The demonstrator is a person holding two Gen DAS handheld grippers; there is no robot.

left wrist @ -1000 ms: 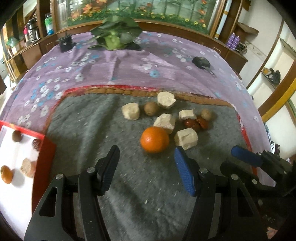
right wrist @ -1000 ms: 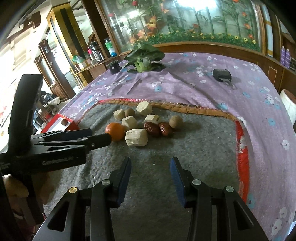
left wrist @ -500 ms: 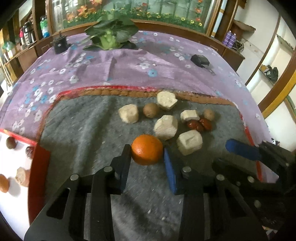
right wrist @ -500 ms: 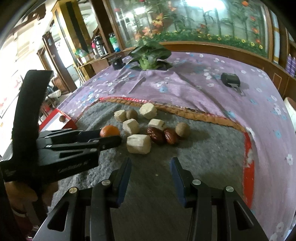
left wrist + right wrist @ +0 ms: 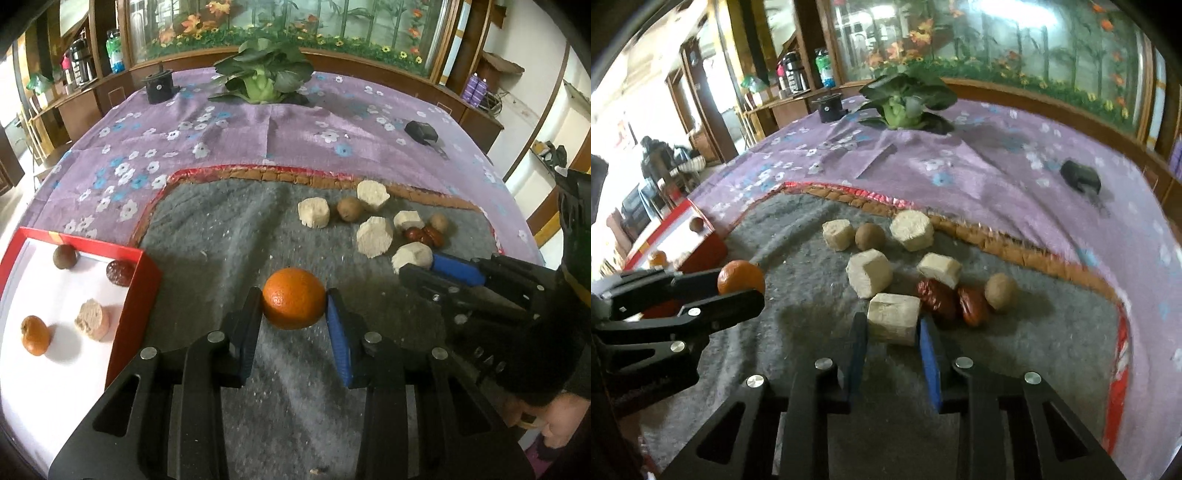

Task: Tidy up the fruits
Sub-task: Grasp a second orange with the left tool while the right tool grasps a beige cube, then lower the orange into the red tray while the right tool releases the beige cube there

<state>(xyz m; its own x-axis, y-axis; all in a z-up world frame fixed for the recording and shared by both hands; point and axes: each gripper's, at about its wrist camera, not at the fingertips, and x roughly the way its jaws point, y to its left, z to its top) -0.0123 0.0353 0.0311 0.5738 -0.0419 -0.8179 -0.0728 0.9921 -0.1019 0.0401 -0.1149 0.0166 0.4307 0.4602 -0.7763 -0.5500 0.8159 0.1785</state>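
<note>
Orange fruits: two. One orange (image 5: 294,303) round and bright, with a dimpled skin, between the pads of the left hand-held gripper (image 5: 293,314), over the grey mat (image 5: 221,229). One small orange (image 5: 35,335) in the red box (image 5: 142,280).
Pale chunks: five on the mat, cream and rough, cut with flat sides. One more, the pinkish chunk (image 5: 92,319), in the box.
Front chunk (image 5: 894,318): between the pads of the right hand-held gripper (image 5: 892,332).
Brown balls: two on the mat, one in the box.
Red dates: two on the mat, touching each other; one in the box.
Left hand-held gripper: closed snug on the orange, both pads pressing its sides.
Right hand-held gripper: jaws closing, pads at both sides of the front chunk.
Bench: covered by a purple flowered cloth (image 5: 258,147), with a leafy green vegetable (image 5: 264,75) at the far end.
</note>
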